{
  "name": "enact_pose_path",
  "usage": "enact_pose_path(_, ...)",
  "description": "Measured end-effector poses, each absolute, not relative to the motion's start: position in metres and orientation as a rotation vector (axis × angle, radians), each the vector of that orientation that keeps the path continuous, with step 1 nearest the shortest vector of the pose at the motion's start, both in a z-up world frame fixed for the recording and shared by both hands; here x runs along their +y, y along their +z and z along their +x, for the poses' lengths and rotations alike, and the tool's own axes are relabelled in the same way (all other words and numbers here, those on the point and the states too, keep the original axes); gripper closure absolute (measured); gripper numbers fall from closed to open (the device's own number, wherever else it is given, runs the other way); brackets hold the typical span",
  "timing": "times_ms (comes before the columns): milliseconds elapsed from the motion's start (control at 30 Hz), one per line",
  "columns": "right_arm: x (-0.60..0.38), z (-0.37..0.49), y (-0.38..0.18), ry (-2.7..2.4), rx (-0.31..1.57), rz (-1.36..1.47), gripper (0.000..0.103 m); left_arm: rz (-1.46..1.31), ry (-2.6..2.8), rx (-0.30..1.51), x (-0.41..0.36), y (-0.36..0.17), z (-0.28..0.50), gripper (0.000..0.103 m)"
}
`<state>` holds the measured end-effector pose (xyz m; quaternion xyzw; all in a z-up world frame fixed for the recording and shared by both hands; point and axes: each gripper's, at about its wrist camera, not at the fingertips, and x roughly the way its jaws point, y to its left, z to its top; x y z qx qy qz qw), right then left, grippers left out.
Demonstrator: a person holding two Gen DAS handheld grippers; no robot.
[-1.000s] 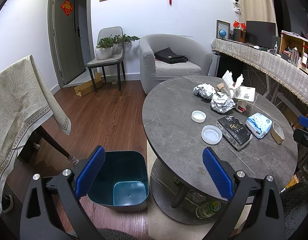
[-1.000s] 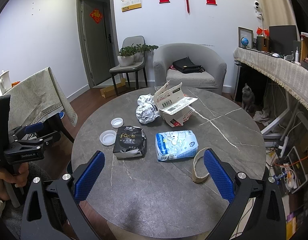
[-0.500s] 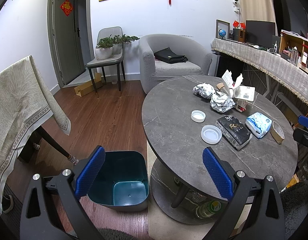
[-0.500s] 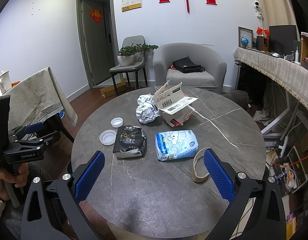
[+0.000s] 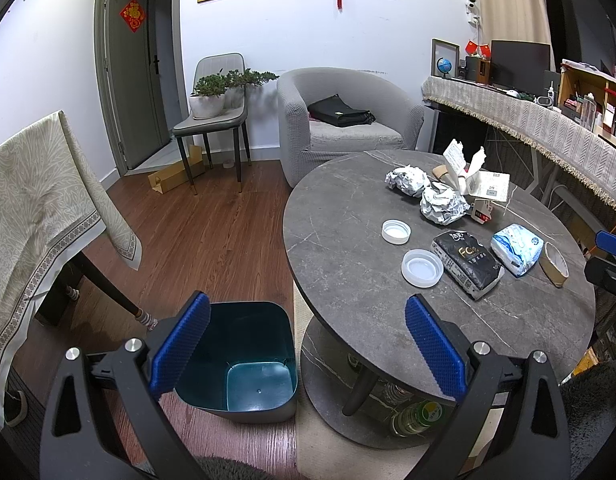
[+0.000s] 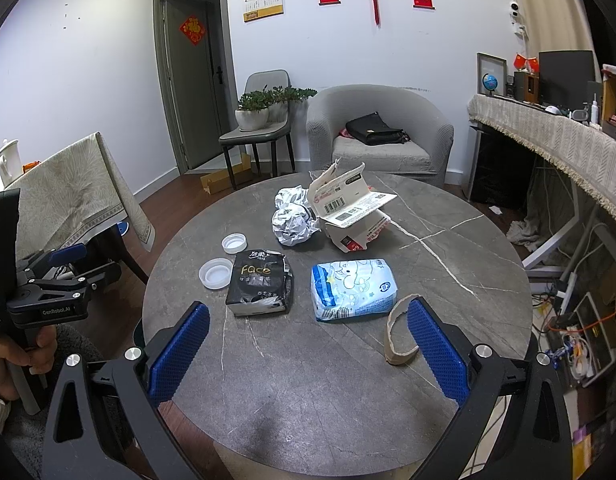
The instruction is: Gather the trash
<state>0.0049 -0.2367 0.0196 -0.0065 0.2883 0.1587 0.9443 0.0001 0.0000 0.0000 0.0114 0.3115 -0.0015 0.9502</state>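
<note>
A: Left side first. Bin [image 5: 243, 360] on the floor, near left of the round table [image 5: 348, 312], just beside its edge. Looks empty. Left gripper [image 5: 308, 344] hovers above the gap between bin and table, jaws spread wide, nothing held.

B: And the table?

A: Nothing collected so far. Left to right: two white lids [image 6: 216, 273], black "Face" packet [image 6: 260, 282], two foil balls [image 6: 293, 226] farther back, torn carton [image 6: 350, 216] touching the near ball, blue-white tissue pack [image 6: 352, 289], cardboard ring [image 6: 400, 332] nearest the right edge. Right gripper [image 6: 308, 352] over the near table, jaws fully apart, empty; its right finger overlaps the ring in view.

B: Risks?

A: My guess: lids lie flat and low, so fingers may skid on the stone and flick one off the left edge. Ring is thin and would likely crush or pop out under a squeeze. Carton is open and floppy; a grip on one flap may tear. The bin sits partly under the table's overhang, so a careless drop could miss.
</note>
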Motion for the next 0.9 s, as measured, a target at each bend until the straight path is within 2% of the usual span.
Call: enact_pose_path(900, -0.2386, 0.0067, 0.0143, 0.336, 0.602, -0.013, 0.003, 0.035, -0.009, 0.647, -0.0025, -0.0042, -0.0007, 0.003)
